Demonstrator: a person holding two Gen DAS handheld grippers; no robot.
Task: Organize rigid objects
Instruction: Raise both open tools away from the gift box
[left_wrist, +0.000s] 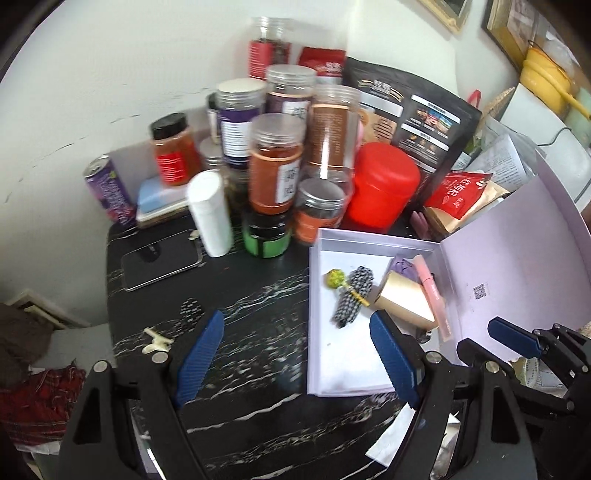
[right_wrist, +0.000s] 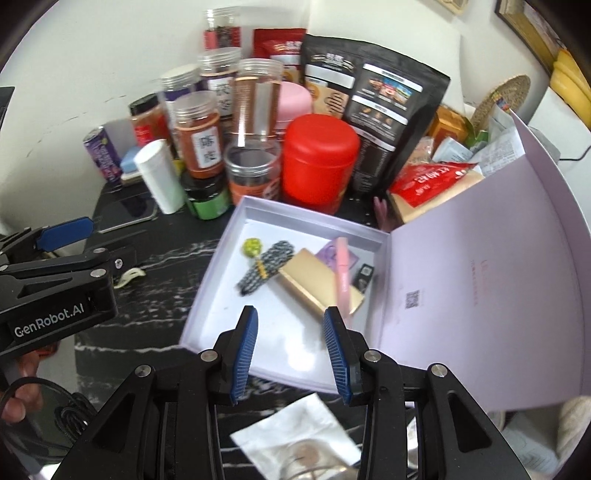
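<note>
Both hand-held grippers hover, jaws apart, empty: left hand-held gripper (left_wrist: 297, 360) wide, right hand-held gripper (right_wrist: 291, 354) narrower; the rigid gold rectangular box (right_wrist: 317, 291) in the lilac cardboard tray (right_wrist: 207, 295) looks light, slick; pinch its long sides.

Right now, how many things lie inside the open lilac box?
6 visible: lollipop, checkered pouch, gold box, pink pen, purple packet, small black item near the lid hinge. More may hide beneath.

Red plaid cloth (left_wrist: 37, 402) lower left; framed pics (left_wrist: 509, 26) on wall.
</note>
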